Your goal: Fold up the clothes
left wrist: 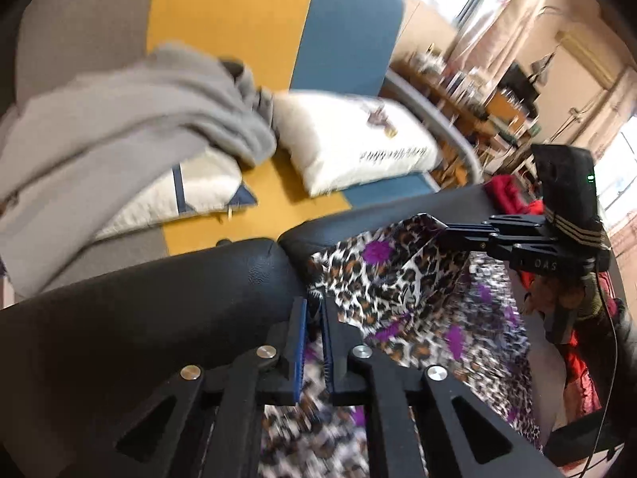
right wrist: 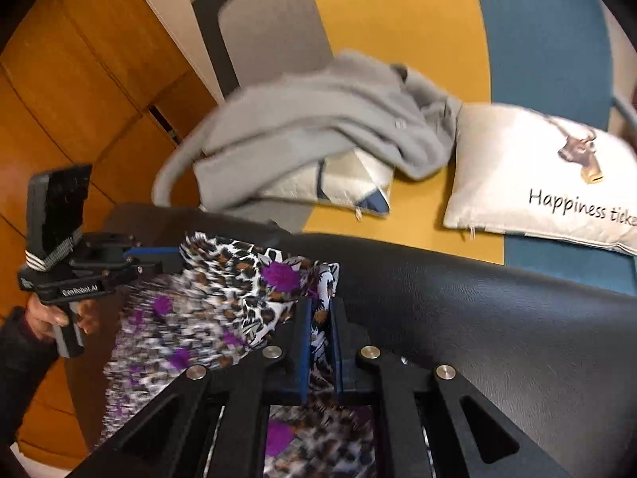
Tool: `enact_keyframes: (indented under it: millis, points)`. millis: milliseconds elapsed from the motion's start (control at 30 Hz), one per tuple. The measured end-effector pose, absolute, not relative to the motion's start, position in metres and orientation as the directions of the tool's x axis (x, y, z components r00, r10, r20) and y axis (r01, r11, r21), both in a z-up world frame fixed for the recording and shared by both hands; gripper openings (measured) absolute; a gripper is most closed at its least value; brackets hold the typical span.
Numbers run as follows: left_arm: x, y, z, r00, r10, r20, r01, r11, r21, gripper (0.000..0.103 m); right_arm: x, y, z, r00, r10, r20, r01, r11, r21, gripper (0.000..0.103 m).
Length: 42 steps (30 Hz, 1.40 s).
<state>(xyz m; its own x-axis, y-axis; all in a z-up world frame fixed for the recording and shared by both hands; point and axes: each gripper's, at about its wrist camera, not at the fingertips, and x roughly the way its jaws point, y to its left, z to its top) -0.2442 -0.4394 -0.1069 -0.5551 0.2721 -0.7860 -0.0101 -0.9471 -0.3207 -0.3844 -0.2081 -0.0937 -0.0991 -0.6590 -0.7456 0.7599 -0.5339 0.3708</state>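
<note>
Black padded edge (right wrist: 497, 318) runs just ahead of both grippers — a wall at fingertip level. Beyond it, bare yellow-and-blue floor (right wrist: 398, 20) offers room, but the grey garment (right wrist: 318, 131) and lettered cushion (right wrist: 549, 183) crowd the middle — open strip between them.

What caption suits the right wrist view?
Both grippers, right and left, pinch a leopard-print garment over a black seat.

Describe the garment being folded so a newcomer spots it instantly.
Start at the black leather surface in front of the sofa. On it lies the leopard-print cloth, pinched by both grippers. Purple blotches distinguish it from the plain grey garment behind.
</note>
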Motion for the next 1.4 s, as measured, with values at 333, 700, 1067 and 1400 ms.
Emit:
enact_keyframes:
  millis: [333, 700, 1067, 1400]
  points:
    - [-0.193, -0.425, -0.11, -0.555, 0.232, -0.799, 0.039, -0.952, -0.303, 0.014, -0.31, -0.148, -0.108, -0.163, -0.692, -0.704, 0.729, -0.565, 0.387, 0.005]
    - [-0.292, -0.437, -0.134, -0.38, 0.231, -0.895, 0.011, -0.967, -0.255, 0.066, -0.381, -0.201, -0.107, -0.101, -0.652, -0.752, 0.727, -0.565, 0.392, 0.078]
    - [-0.321, -0.432, -0.152, -0.37, 0.297, -0.88, 0.018, -0.945, -0.327, 0.003, -0.408, -0.247, -0.139, -0.052, -0.591, -0.805, 0.729, -0.573, 0.374, 0.009]
    - [-0.245, -0.426, -0.103, -0.596, 0.264, -0.758, 0.0, -0.944, -0.329, 0.002, -0.354, -0.208, -0.096, -0.173, -0.684, -0.709, 0.768, -0.544, 0.338, 0.009]
